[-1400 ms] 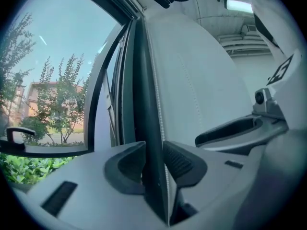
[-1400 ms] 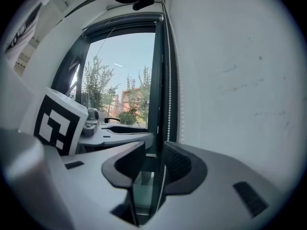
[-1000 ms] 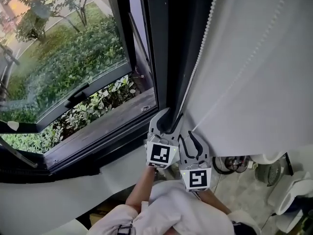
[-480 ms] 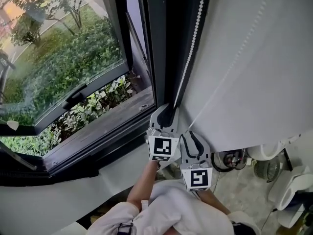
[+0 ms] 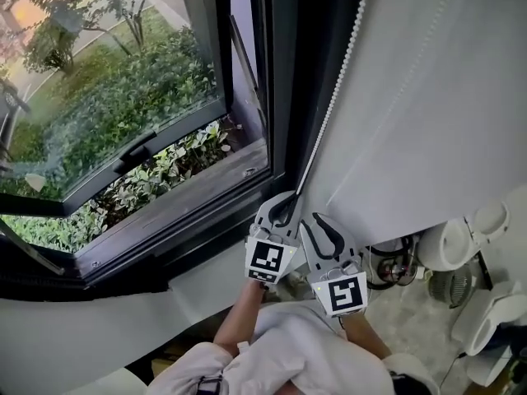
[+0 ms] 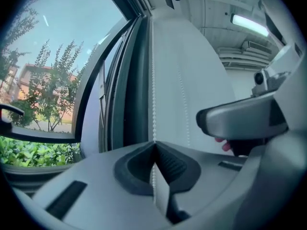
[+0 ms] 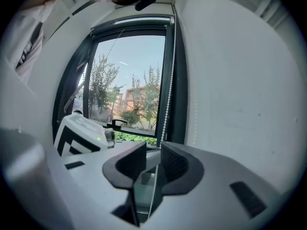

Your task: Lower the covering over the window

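White bead chain runs taut, near-straight down rt edge of dark frame; 2nd strand alongside, over white wall. Lower end nipped in left hand-held gripper. Window uncovered.

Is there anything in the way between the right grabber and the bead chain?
Nothing visible. The bead chain hangs between the closing jaws of the right gripper, not yet pinched; the left gripper is shut on it.

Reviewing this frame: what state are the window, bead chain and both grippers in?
Window: sash swung open outward, glass uncovered.
Bead chain: hanging straight, clamped low down.
Left gripper: shut on the bead chain.
Right gripper: jaws closing, bead chain between them, not yet pressed.
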Demonstrator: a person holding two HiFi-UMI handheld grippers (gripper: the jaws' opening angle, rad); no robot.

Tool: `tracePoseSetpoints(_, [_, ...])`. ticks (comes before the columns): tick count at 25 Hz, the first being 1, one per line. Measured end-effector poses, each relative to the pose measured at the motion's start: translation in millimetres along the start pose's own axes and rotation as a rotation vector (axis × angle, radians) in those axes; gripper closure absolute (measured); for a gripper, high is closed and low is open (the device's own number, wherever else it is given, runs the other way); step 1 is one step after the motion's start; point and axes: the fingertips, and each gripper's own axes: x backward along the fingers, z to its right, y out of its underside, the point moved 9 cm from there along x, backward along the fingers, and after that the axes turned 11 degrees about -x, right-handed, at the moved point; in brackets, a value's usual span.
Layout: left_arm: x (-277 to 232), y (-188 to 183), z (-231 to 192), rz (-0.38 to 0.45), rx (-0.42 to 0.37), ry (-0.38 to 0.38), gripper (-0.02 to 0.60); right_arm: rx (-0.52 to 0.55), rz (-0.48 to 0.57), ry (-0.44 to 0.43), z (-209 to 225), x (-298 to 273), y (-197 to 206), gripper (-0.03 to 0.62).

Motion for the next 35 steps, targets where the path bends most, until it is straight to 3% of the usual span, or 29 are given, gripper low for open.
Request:
tracePoseSetpoints(9, [30, 1, 12, 0.020, 0.009, 0.023, 0.569, 0.004, 0.086, -0.062, 0, -4, -44, 0.487])
tracePoseSetpoints(19, [45, -3, 21, 0.029, 0.023, 0.043, 0.569, 0.036, 0.093, -0.095, -1, -21, -67, 0.482])
tracePoseSetpoints(21, [47, -3, 22, 0.032, 0.024, 0.047, 0.569, 0.039, 0.101, -0.103, -2, -22, -67, 0.493])
tracePoseSetpoints(22, [47, -3, 23, 0.032, 0.023, 0.048, 0.569, 0.047, 0.109, -0.106, -3, -23, -66, 0.556])
tracePoseSetpoints(24, [48, -3, 24, 0.030, 0.020, 0.053, 0.569, 0.067, 0.133, -0.107, -6, -22, -63, 0.597])
tracePoseSetpoints(29, [49, 4, 28, 0.009, 0.025, 0.068, 0.569, 0.008, 0.201, -0.110, -10, -20, -47, 0.599])
tracePoseSetpoints(35, [51, 27, 41, -0.080, 0.029, 0.109, 0.569, -0.036, 0.151, -0.127, -10, -23, -15, 0.600])
